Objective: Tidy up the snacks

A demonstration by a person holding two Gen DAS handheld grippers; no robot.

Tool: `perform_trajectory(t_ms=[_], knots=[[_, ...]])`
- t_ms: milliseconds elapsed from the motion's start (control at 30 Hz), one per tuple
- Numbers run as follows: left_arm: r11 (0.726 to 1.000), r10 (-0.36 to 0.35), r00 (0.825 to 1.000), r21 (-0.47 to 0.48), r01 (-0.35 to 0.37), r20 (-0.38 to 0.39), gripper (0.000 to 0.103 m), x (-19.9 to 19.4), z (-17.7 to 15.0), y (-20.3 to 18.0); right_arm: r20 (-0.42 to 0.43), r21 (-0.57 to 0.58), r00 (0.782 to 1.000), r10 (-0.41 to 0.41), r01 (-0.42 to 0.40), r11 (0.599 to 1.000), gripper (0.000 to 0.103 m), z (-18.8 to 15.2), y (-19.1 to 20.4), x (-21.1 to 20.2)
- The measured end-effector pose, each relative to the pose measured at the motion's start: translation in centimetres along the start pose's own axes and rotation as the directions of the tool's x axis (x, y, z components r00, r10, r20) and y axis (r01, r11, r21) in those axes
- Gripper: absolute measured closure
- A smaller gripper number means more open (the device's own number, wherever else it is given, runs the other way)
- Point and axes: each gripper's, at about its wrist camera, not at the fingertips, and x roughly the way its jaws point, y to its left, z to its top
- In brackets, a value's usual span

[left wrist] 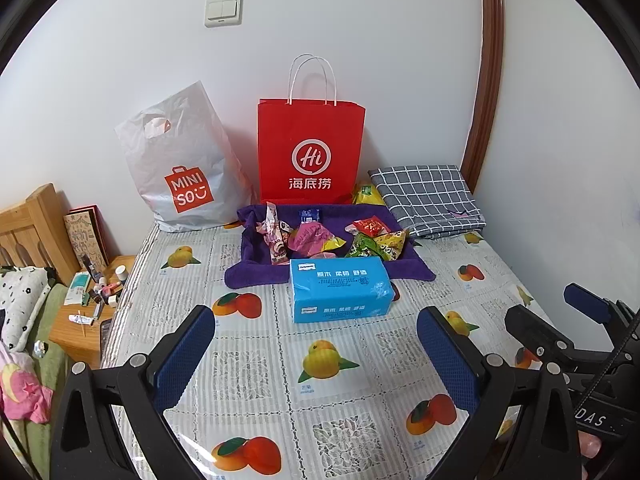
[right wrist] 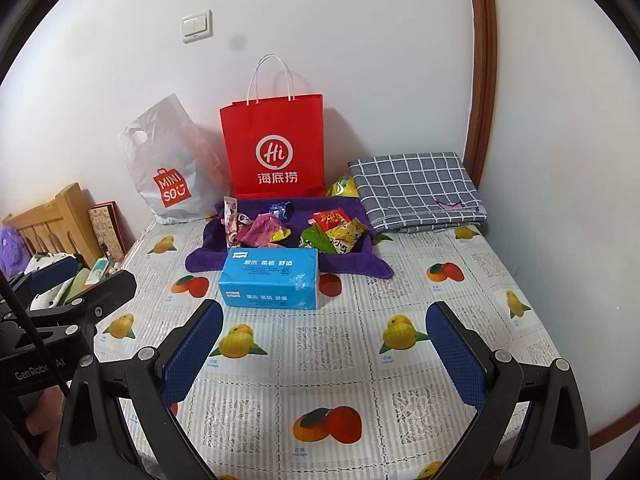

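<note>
Table [left wrist: 256, 344]: it is carrying everything under a plastic cloth printed with fruit, and its far edge is sitting against a white wall.
Red paper bag [left wrist: 310, 152]: it is standing upright at the middle of the far edge, white handles pointing up, touching the wall.
White plastic bag [left wrist: 180, 168]: it is leaning at the far left corner, just beside the red paper bag.
Checked cloth [left wrist: 428, 200]: it is lying folded in the far right corner.
Purple towel [left wrist: 256, 270]: it is lying in front of the red paper bag, its edges turning up around the snacks.
Blue tissue pack [left wrist: 340, 288]: it is sitting on the near edge of the purple towel, facing the cameras.
Snacks [left wrist: 316, 236]: they are lying loose in a pile on the purple towel, behind the blue tissue pack; pink wrappers are sitting to the left, and red, green and yellow packets [right wrist: 336, 232] to the right.
Yellow packet [left wrist: 366, 194]: it is peeking out between the red paper bag and the checked cloth.
Left gripper [left wrist: 316, 352]: it is hovering over the near part of the table, jaws spread wide and holding nothing.
Right gripper [right wrist: 324, 352]: it is hovering beside the left one, jaws gaping wide and empty too, well apart from the snacks.
</note>
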Motion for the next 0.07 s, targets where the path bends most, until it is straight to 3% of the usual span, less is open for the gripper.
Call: perform_trajectory(t_ms=[67], knots=[[1.000, -0.002, 1.000, 0.002, 0.002, 0.006, 0.001, 0.01, 0.03, 0.05, 0.001, -0.001, 1.000, 0.002, -0.002, 1.000, 0.003, -0.03, 0.02, 0.02]])
